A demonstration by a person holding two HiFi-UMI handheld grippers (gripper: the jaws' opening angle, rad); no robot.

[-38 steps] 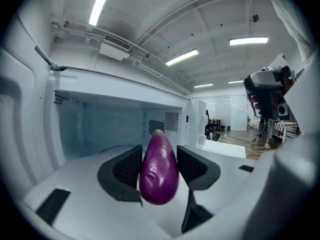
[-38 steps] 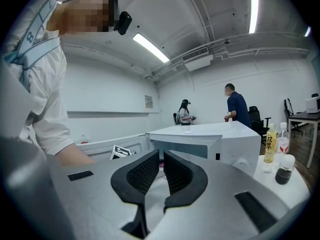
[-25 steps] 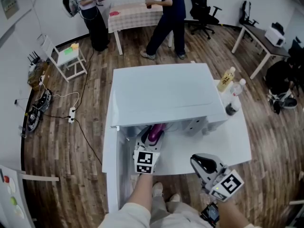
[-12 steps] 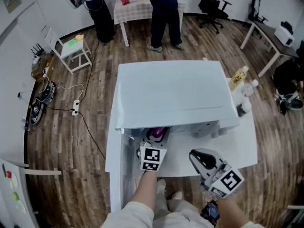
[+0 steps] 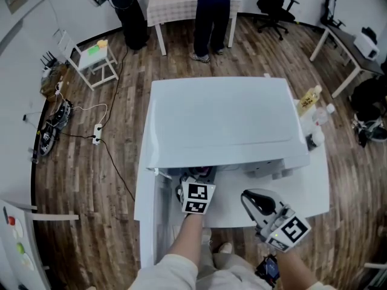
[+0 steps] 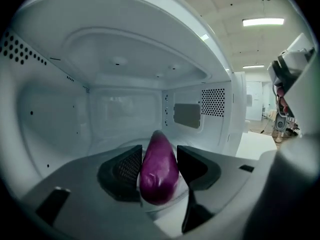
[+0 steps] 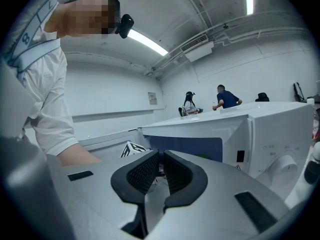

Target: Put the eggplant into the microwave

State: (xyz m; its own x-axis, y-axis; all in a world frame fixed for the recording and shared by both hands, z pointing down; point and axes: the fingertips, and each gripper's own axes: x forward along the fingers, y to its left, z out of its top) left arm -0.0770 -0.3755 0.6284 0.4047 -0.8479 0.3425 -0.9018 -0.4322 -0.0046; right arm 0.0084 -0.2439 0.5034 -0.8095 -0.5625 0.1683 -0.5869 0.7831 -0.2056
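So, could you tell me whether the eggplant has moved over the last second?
Yes: the eggplant has gone deeper into the microwave, past its front edge.

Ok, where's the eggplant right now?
In the left gripper view the eggplant is clamped between the jaws of the left tool. Its tip points into the cavity of the open microwave.

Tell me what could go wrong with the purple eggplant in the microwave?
The eggplant is smooth and tapered, so it might slip from the jaws of the left gripper. It seems to hang above the microwave floor, so letting go now could make it drop and roll. The gripper could also bump the walls.
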